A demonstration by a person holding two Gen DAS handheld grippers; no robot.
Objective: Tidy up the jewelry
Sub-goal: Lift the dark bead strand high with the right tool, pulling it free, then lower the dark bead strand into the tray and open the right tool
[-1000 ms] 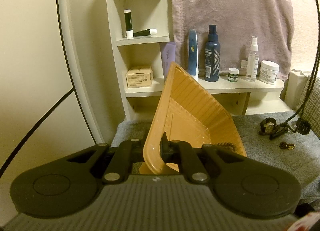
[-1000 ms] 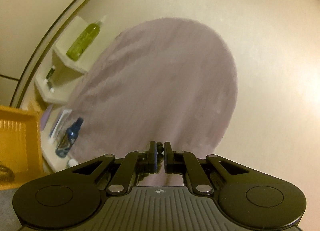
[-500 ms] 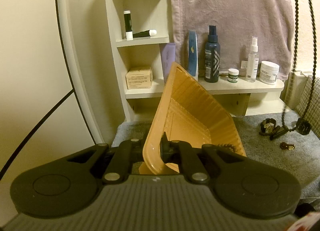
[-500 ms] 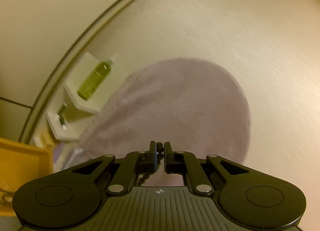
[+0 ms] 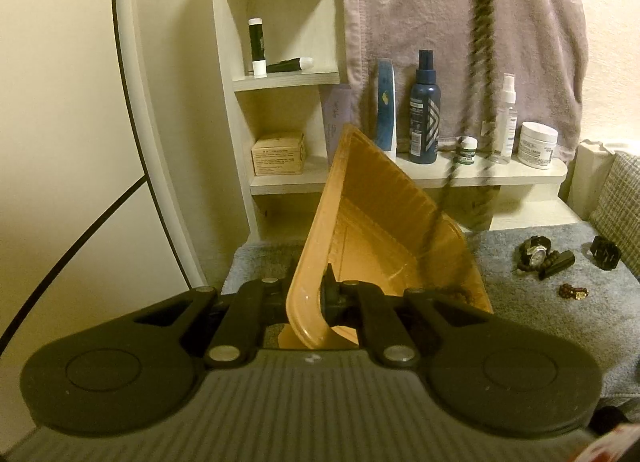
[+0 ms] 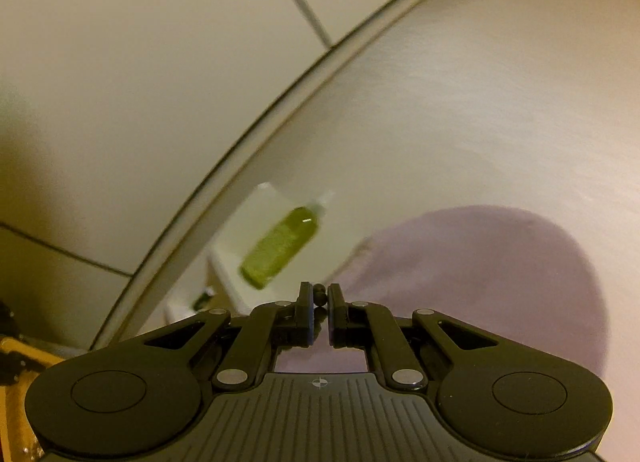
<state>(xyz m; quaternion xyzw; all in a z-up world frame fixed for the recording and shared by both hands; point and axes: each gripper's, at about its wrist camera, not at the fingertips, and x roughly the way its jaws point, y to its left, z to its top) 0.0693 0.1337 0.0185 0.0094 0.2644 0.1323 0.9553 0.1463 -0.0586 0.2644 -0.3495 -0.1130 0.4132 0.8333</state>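
The left gripper (image 5: 320, 298) clamps the tilted orange plastic tray (image 5: 384, 246); the right gripper (image 6: 319, 304) pinches a dark beaded necklace (image 5: 478, 62) dangling over it.

A mauve towel (image 5: 460, 22) hangs behind a white shelf (image 5: 480, 176). On the shelf stand a dark blue spray bottle (image 5: 424, 114), a clear spray bottle (image 5: 505, 118) and a white jar (image 5: 538, 139).

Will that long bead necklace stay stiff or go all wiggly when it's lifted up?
Probably wiggly. The necklace hangs as a long limp strand from above, its lower end trailing into the tray, so it looks floppy. Its blur suggests it swings easily. The right gripper pinches just one bead, so it could slip if jerked.
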